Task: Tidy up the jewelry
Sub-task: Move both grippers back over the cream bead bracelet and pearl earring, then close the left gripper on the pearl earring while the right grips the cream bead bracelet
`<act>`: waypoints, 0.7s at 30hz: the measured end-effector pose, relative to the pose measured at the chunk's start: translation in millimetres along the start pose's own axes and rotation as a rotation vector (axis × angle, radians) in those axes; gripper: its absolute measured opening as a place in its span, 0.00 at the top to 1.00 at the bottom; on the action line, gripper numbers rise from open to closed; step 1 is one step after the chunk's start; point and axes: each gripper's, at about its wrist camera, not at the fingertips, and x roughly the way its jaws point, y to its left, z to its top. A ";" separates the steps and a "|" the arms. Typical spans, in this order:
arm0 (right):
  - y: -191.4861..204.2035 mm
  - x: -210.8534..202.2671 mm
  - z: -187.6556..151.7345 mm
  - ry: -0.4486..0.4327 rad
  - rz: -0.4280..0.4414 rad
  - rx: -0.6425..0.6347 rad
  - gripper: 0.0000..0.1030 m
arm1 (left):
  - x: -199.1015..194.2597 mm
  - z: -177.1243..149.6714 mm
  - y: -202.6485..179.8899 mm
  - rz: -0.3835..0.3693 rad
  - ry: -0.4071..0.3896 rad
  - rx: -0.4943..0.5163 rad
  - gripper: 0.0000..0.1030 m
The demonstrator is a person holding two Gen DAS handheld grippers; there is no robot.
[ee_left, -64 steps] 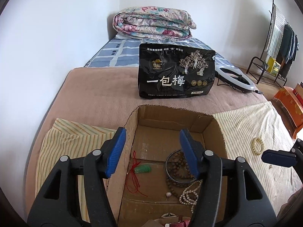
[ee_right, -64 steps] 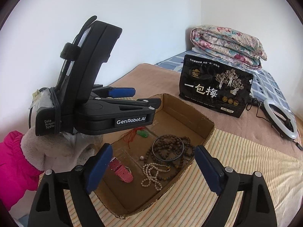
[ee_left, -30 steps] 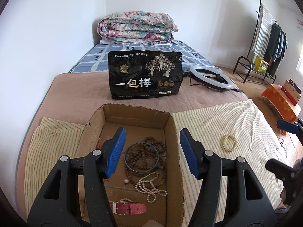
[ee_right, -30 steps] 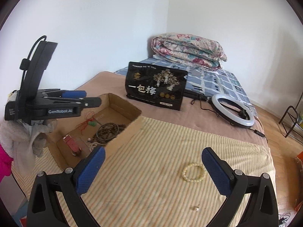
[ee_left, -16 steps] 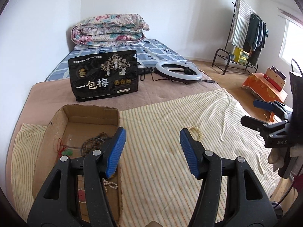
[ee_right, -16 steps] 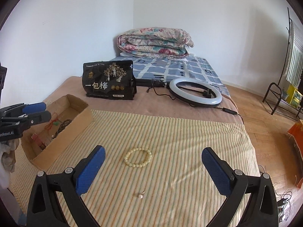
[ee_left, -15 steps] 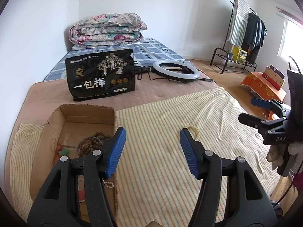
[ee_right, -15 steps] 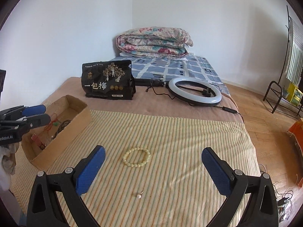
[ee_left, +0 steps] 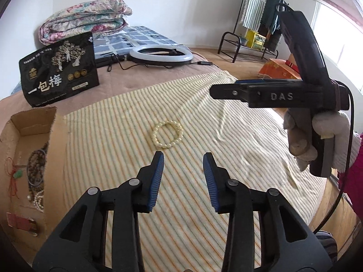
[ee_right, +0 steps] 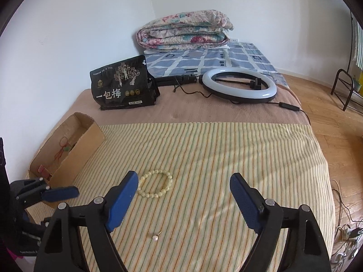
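Two loose pieces lie on the striped blanket (ee_right: pixel 226 154), the bead bracelet (ee_left: pixel 167 134) just ahead of the released, empty left claw (ee_left: pixel 183 158) and a tiny earring (ee_right: pixel 156 237) under the equally released right claw (ee_right: pixel 183 188), so a shallow pinch may snag cloth

Black grippers, blue-padded fingers (ee_left: pixel 156 176); white glove (ee_left: pixel 326 133); pink sleeve (ee_left: pixel 354 181)

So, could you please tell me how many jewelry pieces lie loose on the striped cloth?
2: a cream bead bracelet mid-cloth and a small pearl earring nearer the right tongs.
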 end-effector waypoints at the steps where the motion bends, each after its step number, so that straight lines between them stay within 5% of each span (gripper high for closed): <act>1: -0.8 4.4 -0.1 0.009 0.003 0.001 0.26 | 5.1 -1.6 -3.6 -0.014 0.008 0.001 0.66; 12: -23.9 24.6 -6.7 0.043 0.009 0.057 0.35 | 66.9 -17.3 -33.9 -0.072 0.111 0.040 0.76; 21: -28.2 29.1 -5.9 0.049 0.010 0.057 0.37 | 96.2 -22.9 -41.0 0.006 0.138 0.078 0.87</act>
